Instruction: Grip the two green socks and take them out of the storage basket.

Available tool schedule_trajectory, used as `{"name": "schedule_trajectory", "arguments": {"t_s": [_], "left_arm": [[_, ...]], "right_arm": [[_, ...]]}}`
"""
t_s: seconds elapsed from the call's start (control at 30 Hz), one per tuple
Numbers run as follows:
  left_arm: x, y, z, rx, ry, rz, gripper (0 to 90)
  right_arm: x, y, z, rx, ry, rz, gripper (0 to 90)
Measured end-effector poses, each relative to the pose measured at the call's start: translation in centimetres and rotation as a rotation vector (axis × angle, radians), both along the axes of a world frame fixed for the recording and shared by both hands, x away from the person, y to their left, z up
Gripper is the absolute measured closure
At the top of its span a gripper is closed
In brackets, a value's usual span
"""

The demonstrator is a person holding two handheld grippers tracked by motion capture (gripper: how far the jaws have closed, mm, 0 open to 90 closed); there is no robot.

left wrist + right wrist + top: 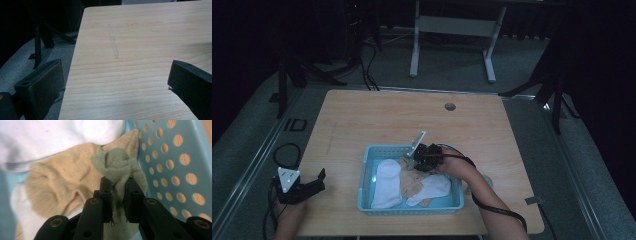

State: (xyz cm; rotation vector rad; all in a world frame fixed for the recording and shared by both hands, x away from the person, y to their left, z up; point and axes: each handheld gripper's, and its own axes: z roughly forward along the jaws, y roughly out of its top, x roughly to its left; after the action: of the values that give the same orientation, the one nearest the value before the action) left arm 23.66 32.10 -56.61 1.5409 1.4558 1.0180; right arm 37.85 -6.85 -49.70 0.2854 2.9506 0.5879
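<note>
The left tongs (314, 184) rest at the left edge of the table (362, 120), well apart from the basket (364, 172). In the left gripper view the two black jaws stand wide apart with only bare wood between them, so they are released and hold nothing. A faint grey scratch (113, 45) on the wood lies ahead of them.

To the right of these tongs stands the light blue basket with round holes in its wall. Inside it a white sock (387, 182) lies on the left, a beige sock (412, 182) in the middle and a second white sock (434, 187) on the right.

The right tongs (412, 161) reach into the back part of the basket. In the right gripper view their jaws are clenched on a green sock (120, 167). This sock is of a dull green, finely knitted cloth, and it bunches up in a crumpled lump just above the jaw tips, with a thin fold pressed between the pads. It sits just beside the basket wall (175, 170) on its right, and over the beige sock on its left.

In the high view the green sock is hard to make out under the right tongs and the dim light. Its lower part is cut off behind the jaws, so I cannot tell its full shape.
</note>
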Motion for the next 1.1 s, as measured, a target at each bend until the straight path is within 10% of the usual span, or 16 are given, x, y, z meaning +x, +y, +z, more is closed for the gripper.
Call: {"name": "schedule_trajectory", "arguments": {"t_s": [0.57,1.1], "left_arm": [[0.0,-0.1,0.0,0.004,0.002,0.004,0.4],[0.1,-0.1,0.0,0.004,0.005,0.007,0.4]], "right_arm": [[-1.8,-4.3,6.4,0.154,-0.050,0.012,79.0],[-1.6,-11.7,10.6,0.262,-0.109,-0.116,78.9]]}}
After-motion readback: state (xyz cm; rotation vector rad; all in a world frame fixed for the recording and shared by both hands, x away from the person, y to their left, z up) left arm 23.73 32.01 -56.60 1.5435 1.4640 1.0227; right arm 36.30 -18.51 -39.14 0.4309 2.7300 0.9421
